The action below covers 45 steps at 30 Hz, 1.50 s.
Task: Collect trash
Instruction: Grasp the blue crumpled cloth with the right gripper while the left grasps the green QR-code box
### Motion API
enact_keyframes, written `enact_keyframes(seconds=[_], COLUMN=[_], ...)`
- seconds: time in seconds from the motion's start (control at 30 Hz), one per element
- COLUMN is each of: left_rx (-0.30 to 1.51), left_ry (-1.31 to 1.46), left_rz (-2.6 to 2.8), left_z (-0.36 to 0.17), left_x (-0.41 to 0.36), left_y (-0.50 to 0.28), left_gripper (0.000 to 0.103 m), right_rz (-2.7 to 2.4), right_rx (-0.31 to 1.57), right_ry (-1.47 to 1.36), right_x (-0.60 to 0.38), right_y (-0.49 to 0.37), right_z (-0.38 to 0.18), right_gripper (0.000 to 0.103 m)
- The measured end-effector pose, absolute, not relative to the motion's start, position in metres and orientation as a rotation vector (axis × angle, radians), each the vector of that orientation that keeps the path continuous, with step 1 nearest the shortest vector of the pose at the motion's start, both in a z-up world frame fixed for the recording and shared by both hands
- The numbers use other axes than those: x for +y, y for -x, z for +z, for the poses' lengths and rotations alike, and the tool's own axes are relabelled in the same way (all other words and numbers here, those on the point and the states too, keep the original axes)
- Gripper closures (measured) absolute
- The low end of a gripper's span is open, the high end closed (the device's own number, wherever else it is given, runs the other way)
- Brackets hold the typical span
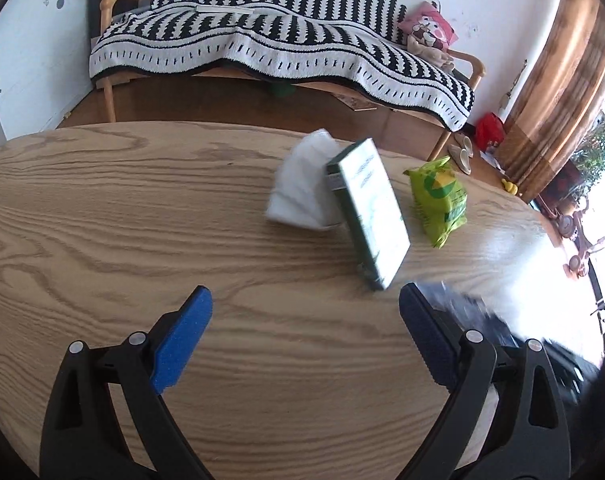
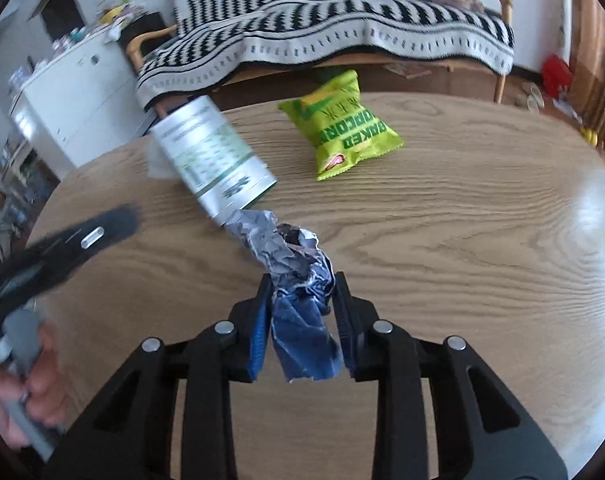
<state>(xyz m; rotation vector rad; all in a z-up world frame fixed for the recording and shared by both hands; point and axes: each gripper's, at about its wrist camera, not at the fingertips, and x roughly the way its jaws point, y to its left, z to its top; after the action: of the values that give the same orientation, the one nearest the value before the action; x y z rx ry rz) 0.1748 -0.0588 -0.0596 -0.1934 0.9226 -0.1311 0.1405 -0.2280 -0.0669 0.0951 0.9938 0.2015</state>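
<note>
The right gripper (image 2: pixel 302 304) has its jaws pinched on a crumpled blue-and-silver foil wrapper (image 2: pixel 298 280), its blue pads (image 2: pixel 260 332) pressing both sides of the lower, bluer part. The wrapper's silvery upper end sticks out ahead of the jaws, over the wooden counter (image 2: pixel 462 240), and reaches close to the near end of a green-and-white carton (image 2: pixel 214 160) — the carton lies tilted, with a white tissue wad (image 2: pixel 156 164) showing behind it. Farther back on the counter sits a lime-green snack bag (image 2: pixel 338 132), apart from the carton. At the left edge of the right wrist view, a hand (image 2: pixel 26 392) grips the handle of the blurred left gripper (image 2: pixel 66 244).

The left gripper (image 1: pixel 306 320) hovers over the counter (image 1: pixel 102 220) with its jaws spread wide and only bare wood between the 2 blue pads (image 1: pixel 182 340). Ahead of it lie the carton (image 1: pixel 368 208), the tissue wad (image 1: pixel 298 184) touching the carton's left side, and the snack bag (image 1: pixel 438 200) just to the right. A dark blurred shape crosses behind the right-hand pad — what it is cannot be told. Beyond the counter stands a bench covered with a black-and-white patterned throw (image 1: pixel 262 40).
</note>
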Motion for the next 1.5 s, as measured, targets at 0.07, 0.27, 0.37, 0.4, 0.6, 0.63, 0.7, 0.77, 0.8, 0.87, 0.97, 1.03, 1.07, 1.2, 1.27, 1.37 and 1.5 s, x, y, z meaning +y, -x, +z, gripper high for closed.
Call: enact_keyframes(seconds=[0.07, 0.27, 0.37, 0.4, 0.6, 0.63, 0.7, 0.77, 0.8, 0.87, 0.97, 1.03, 1.07, 1.2, 1.27, 1.37, 1.5], left_rx=[0.922, 0.933, 0.941, 0.944, 0.907, 0.905, 0.915, 0.916, 0.915, 0.903, 0.896, 0.895, 0.896, 0.88, 0.872, 0.85, 0.835], left_ry=[0.197, 0.242, 0.282, 0.296, 0.295, 0.284, 0.26, 0.311, 0.306, 0.287, 0.268, 0.262, 0.254, 0.208, 0.197, 0.168, 0.096], left_rz=[-0.131, -0.092, -0.046, -0.033, -0.015, -0.016, -0.017, -0.069, -0.066, -0.064, -0.085, -0.102, -0.113, -0.165, -0.206, -0.291, -0.476], left_z=[-0.063, -0.074, -0.084, -0.088, -0.09, -0.089, -0.088, -0.085, -0.081, -0.071, -0.057, -0.048, -0.042, -0.021, -0.011, 0.003, 0.008], left_x=[-0.074, -0.109, -0.113, -0.113, -0.121, -0.123, -0.127, -0.125, -0.126, -0.126, -0.131, -0.134, -0.136, -0.155, -0.167, -0.198, -0.258], left_y=[-0.181, -0.207, -0.222, -0.226, -0.232, -0.232, -0.23, -0.225, -0.221, -0.212, -0.199, -0.188, -0.181, -0.15, -0.132, -0.103, -0.058], left_gripper=[0.011, 0.011, 0.011, 0.011, 0.016, 0.032, 0.053, 0.081, 0.085, 0.09, 0.091, 0.092, 0.092, 0.092, 0.092, 0.092, 0.092], right_rz=[0.203, 0.183, 0.16, 0.155, 0.129, 0.123, 0.112, 0.107, 0.106, 0.097, 0.076, 0.058, 0.048, -0.014, -0.053, -0.106, -0.216], right_rx=[0.987, 0.98, 0.975, 0.975, 0.973, 0.974, 0.975, 0.974, 0.971, 0.962, 0.945, 0.936, 0.933, 0.911, 0.898, 0.884, 0.864], right_ry=[-0.081, -0.104, -0.115, -0.117, -0.141, -0.141, -0.142, -0.148, -0.151, -0.149, -0.159, -0.176, -0.183, -0.218, -0.24, -0.273, -0.338], right_x=[-0.234, -0.276, -0.298, -0.301, -0.331, -0.335, -0.34, -0.344, -0.345, -0.345, -0.352, -0.362, -0.367, -0.398, -0.421, -0.452, -0.508], right_y=[-0.125, -0.074, -0.056, -0.05, -0.026, -0.024, -0.02, -0.016, -0.013, -0.007, 0.005, 0.016, 0.021, 0.048, 0.064, 0.084, 0.121], right_z=[-0.058, -0.038, -0.033, -0.032, -0.028, -0.028, -0.027, -0.025, -0.023, -0.019, -0.013, -0.009, -0.008, -0.003, -0.001, 0.001, 0.002], right_gripper=[0.073, 0.073, 0.073, 0.073, 0.073, 0.073, 0.073, 0.073, 0.073, 0.073, 0.073, 0.073, 0.073, 0.073, 0.073, 0.073, 0.073])
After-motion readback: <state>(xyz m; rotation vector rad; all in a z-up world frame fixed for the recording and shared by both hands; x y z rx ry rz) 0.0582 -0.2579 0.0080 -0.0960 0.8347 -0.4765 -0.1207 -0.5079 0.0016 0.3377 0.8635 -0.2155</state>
